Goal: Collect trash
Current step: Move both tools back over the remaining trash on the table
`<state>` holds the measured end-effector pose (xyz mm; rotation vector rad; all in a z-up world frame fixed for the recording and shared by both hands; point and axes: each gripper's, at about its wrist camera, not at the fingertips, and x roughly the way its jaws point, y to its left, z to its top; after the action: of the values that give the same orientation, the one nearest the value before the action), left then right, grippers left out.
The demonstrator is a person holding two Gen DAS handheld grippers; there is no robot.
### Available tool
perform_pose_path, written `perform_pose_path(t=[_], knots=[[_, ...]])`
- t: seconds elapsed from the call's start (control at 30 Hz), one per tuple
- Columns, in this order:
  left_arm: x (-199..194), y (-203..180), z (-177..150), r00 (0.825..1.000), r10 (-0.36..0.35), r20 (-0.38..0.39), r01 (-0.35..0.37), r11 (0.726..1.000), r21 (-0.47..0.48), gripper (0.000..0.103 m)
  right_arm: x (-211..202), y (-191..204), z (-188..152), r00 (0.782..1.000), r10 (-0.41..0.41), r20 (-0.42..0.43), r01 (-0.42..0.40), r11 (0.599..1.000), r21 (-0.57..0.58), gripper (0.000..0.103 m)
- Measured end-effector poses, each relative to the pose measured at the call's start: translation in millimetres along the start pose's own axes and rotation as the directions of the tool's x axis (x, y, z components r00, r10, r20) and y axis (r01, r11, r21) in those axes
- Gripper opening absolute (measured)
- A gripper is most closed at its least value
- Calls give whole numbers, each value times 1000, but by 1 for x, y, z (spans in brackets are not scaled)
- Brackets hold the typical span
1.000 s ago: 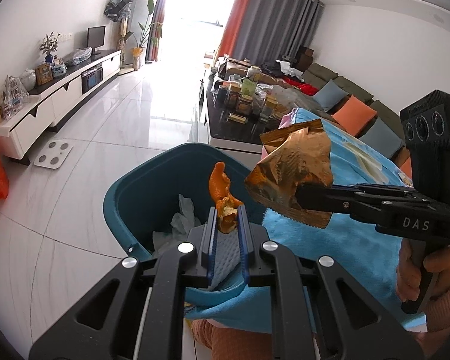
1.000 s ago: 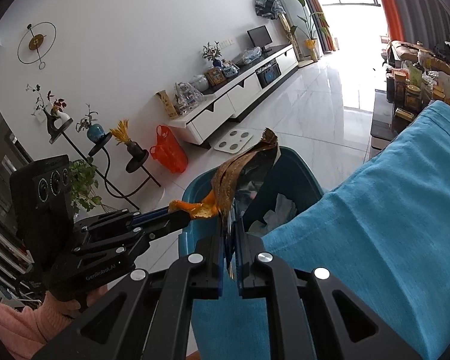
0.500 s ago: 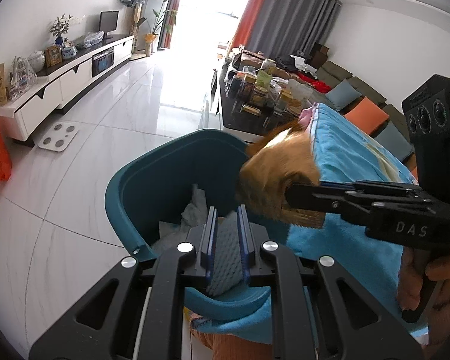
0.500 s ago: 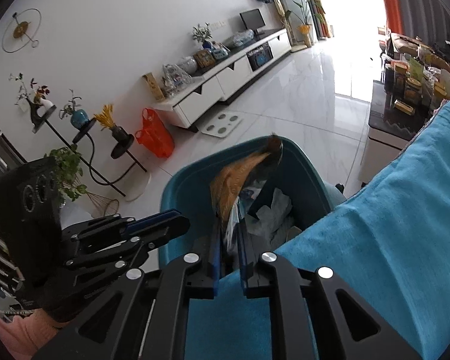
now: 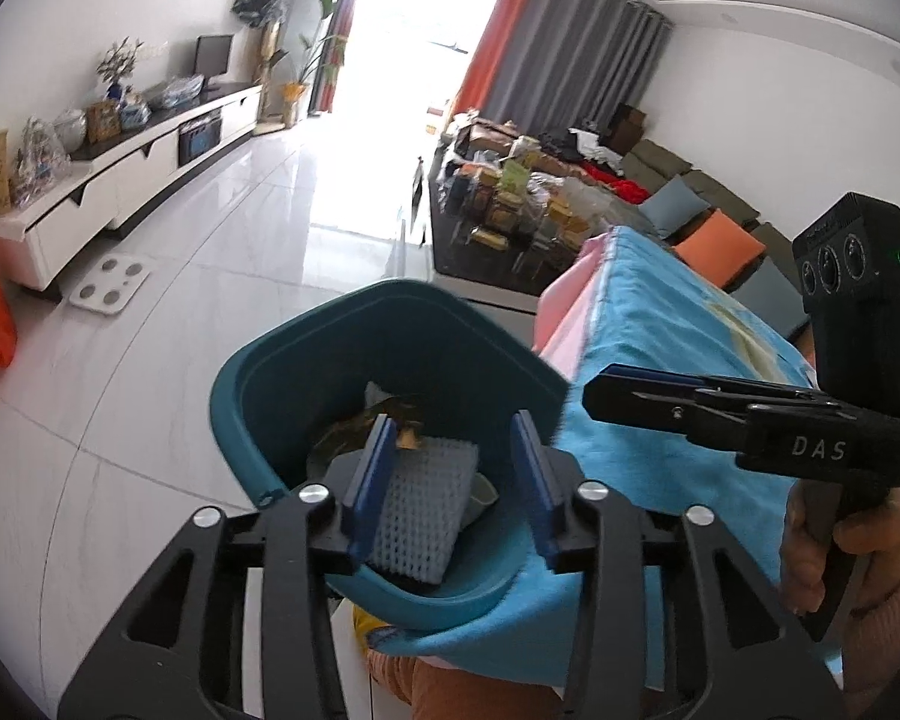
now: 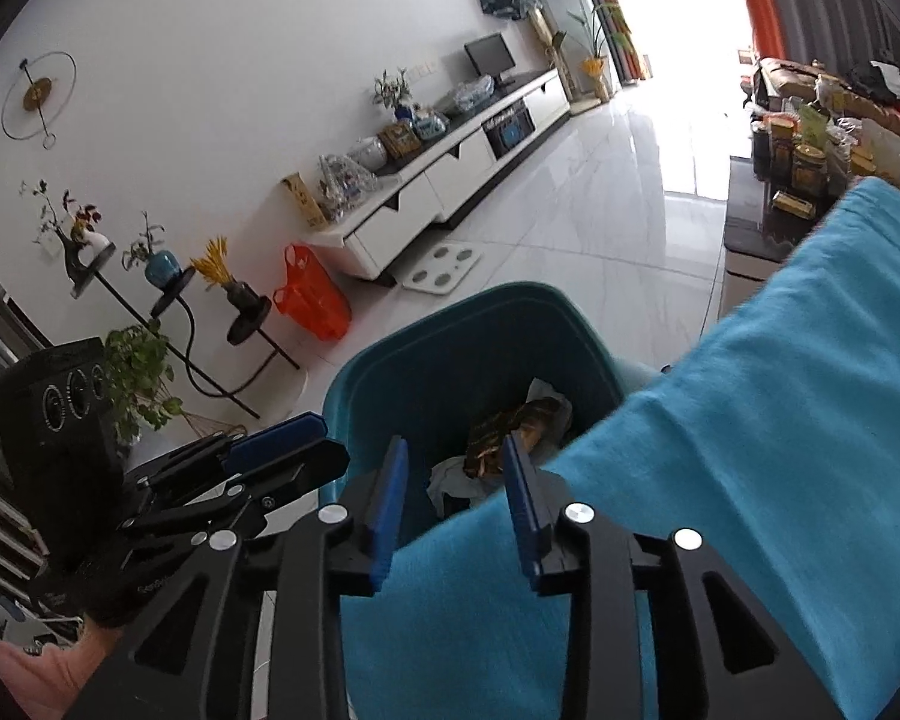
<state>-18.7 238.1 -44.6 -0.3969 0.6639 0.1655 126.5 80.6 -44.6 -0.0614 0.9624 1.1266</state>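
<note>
A teal bin (image 5: 390, 294) stands on the floor beside a table under a blue cloth (image 5: 660, 360). A crumpled golden wrapper (image 6: 510, 426) lies inside it on white tissue, also visible as the wrapper (image 5: 354, 426) in the left wrist view. My left gripper (image 5: 450, 450) hangs over the bin's near rim, jaws opening. A pale foam mesh piece (image 5: 426, 498) leans on its left finger, and the right pad stands clear of it. My right gripper (image 6: 453, 468) is over the bin (image 6: 480, 300) and the cloth's edge, jaws opening with nothing between them.
A white TV cabinet (image 5: 126, 180) runs along the left wall, with a bathroom scale (image 5: 111, 285) and an orange bag (image 6: 312, 294) on the tiled floor. A dark coffee table (image 5: 498, 222) crowded with jars stands beyond the bin. Plant stands (image 6: 168, 294) are at the left.
The orange peel left my left gripper's jaws first. The golden wrapper then dropped from my right gripper into the bin. Both pairs of jaws have spread apart.
</note>
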Motion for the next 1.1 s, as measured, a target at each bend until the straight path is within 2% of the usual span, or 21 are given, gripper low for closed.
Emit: perform_pose_path(t=[0.13, 0.2, 0.27, 0.33, 0.53, 0.6, 0.93, 1.1], knots=[[-7, -24, 0, 998, -59, 26, 58, 997, 49, 51, -40, -10, -12, 998, -17, 67, 17, 1000, 1, 34], [-10, -38, 0, 994, -100, 35, 97, 992, 79, 61, -65, -15, -20, 993, -38, 115, 38, 999, 2, 40], [-11, -60, -1, 988, -148, 38, 143, 982, 121, 63, -86, -21, -27, 986, -66, 153, 66, 998, 9, 46], [-8, -80, -2, 981, -191, 27, 185, 971, 154, 65, -110, -27, -36, 976, -101, 192, 99, 995, 18, 46], [10, -146, -12, 949, -312, -52, 315, 918, 241, 69, -179, -64, -70, 931, -240, 277, 216, 970, 114, 49], [16, -166, -16, 937, -340, -78, 348, 899, 266, 69, -201, -80, -83, 908, -299, 293, 263, 952, 156, 49], [41, -257, -38, 892, -405, -203, 452, 814, 363, 69, -266, -158, -136, 817, -502, 285, 384, 841, 381, 49], [59, -295, -39, 859, -433, -273, 510, 768, 388, 68, -283, -190, -150, 791, -551, 266, 397, 793, 462, 53]])
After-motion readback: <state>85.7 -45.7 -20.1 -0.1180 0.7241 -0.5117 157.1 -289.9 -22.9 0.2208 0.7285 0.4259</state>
